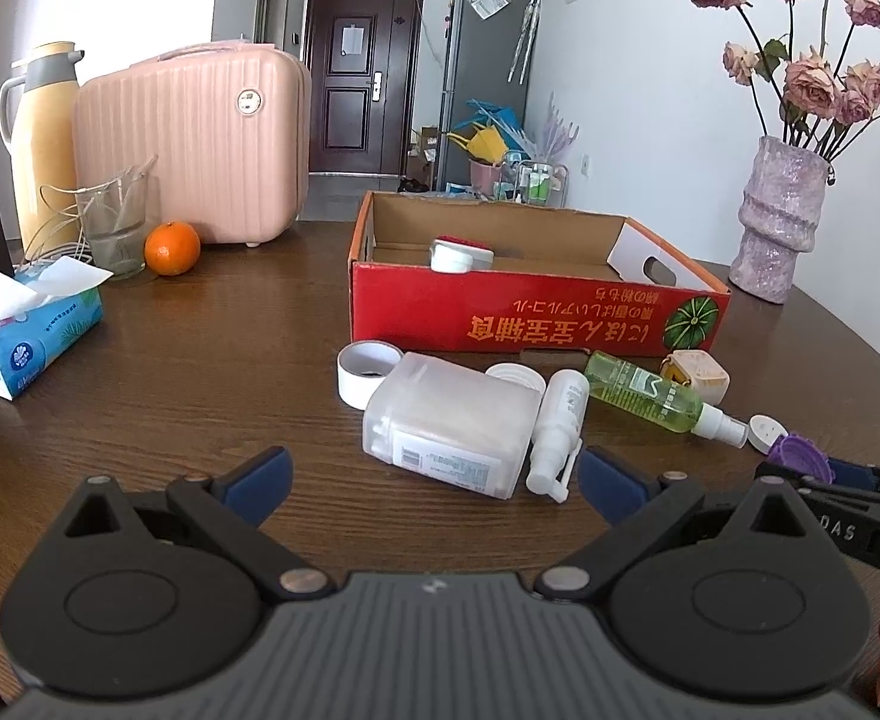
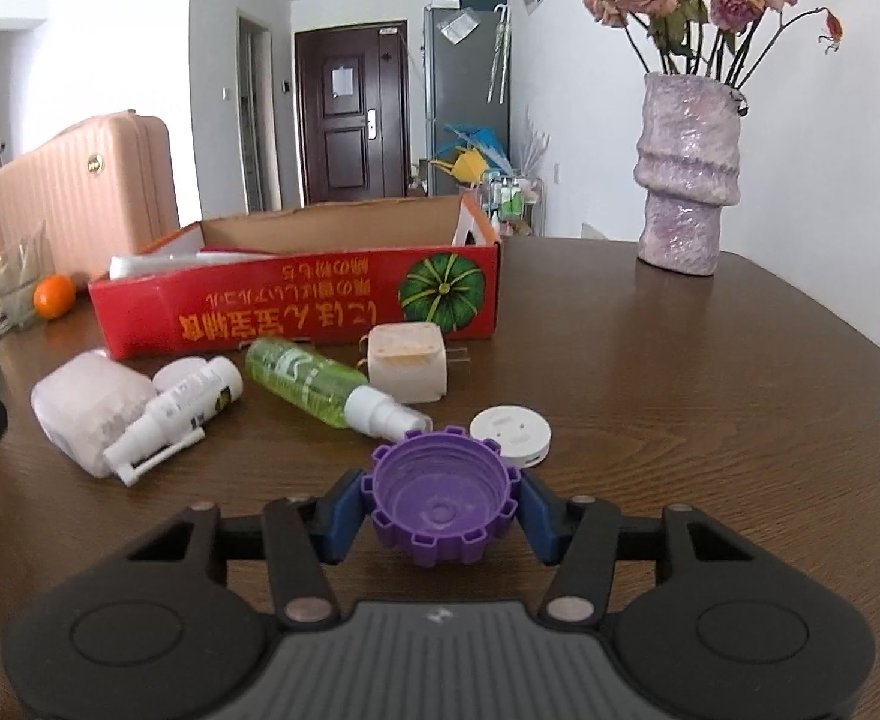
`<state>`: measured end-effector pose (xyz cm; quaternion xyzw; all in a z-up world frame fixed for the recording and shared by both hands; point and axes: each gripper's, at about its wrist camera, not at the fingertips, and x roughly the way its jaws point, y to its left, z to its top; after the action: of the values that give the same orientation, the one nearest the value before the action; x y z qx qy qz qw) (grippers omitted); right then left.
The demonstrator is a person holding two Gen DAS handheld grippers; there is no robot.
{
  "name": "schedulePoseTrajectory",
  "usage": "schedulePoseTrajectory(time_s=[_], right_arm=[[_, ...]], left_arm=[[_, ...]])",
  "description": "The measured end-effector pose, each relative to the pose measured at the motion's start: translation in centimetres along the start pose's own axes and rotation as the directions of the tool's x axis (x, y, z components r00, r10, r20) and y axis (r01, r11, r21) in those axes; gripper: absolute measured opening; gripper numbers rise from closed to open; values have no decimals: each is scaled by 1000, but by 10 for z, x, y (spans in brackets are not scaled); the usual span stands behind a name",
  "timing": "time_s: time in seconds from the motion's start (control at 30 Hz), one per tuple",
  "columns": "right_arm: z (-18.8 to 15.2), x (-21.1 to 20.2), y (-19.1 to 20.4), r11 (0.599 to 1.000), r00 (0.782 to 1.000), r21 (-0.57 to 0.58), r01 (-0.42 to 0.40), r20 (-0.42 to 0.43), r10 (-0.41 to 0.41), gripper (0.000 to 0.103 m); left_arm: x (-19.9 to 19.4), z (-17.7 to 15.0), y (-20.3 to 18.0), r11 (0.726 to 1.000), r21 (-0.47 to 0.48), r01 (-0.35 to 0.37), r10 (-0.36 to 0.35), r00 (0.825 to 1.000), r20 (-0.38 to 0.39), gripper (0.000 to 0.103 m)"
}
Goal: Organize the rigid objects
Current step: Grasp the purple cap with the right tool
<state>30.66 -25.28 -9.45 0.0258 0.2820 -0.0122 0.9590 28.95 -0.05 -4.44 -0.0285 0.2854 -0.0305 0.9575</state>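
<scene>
Right wrist view: the right gripper (image 2: 444,507) is closed on one purple cap (image 2: 442,495), its blue pads pressing the cap's notched sides. The cap sits open side up, low over the wooden table (image 2: 709,420), just in front of one white round disc (image 2: 511,429).

Behind it lie two spray bottles. The green spray bottle (image 2: 314,387) lies on its side, nozzle toward the cap and base toward the box. The white spray bottle (image 2: 179,414) also lies flat, nozzle toward the camera's left, leaning on one frosted plastic container (image 2: 86,405). One beige plug (image 2: 405,369) stands just beside the green bottle.

One red cardboard box (image 2: 296,306) stands behind them; its yellow writing and pumpkin picture appear upside down, and the characters cannot be read with confidence.

In the left wrist view, the left gripper (image 1: 434,480) hangs open and empty near the frosted container. One roll of white tape (image 1: 363,372) touches that container. One orange (image 1: 171,248) and one tissue pack (image 1: 26,342) sit well to the left.
</scene>
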Motion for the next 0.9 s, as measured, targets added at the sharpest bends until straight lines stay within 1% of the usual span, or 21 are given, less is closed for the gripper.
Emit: schedulePoseTrajectory(time_s=[0.17,0.33,0.4,0.5,0.67,0.9], right_arm=[[1,-2,-1,1000,1000,6,-2,10,2,53],[0,-6,0,1000,1000,1,-3,22,3,53],[0,-7,-2,1000,1000,8,-2,28,2,53],[1,-8,-4,1000,999,20,0,33,-1,53],[1,-7,-5,1000,999,27,8,34,-9,53],[1,-5,-8,999,999,43,19,30,-20,53]], left_arm=[[7,-1,-1,1000,9,-11,12,1000,-26,103],[19,7,1,999,35,-21,22,998,-55,103],[24,10,3,998,55,-9,14,997,-74,103],[30,14,5,996,86,-1,8,997,-80,103],[44,18,4,992,124,32,-19,994,-105,103],[66,25,-2,985,166,36,-17,994,-110,103]])
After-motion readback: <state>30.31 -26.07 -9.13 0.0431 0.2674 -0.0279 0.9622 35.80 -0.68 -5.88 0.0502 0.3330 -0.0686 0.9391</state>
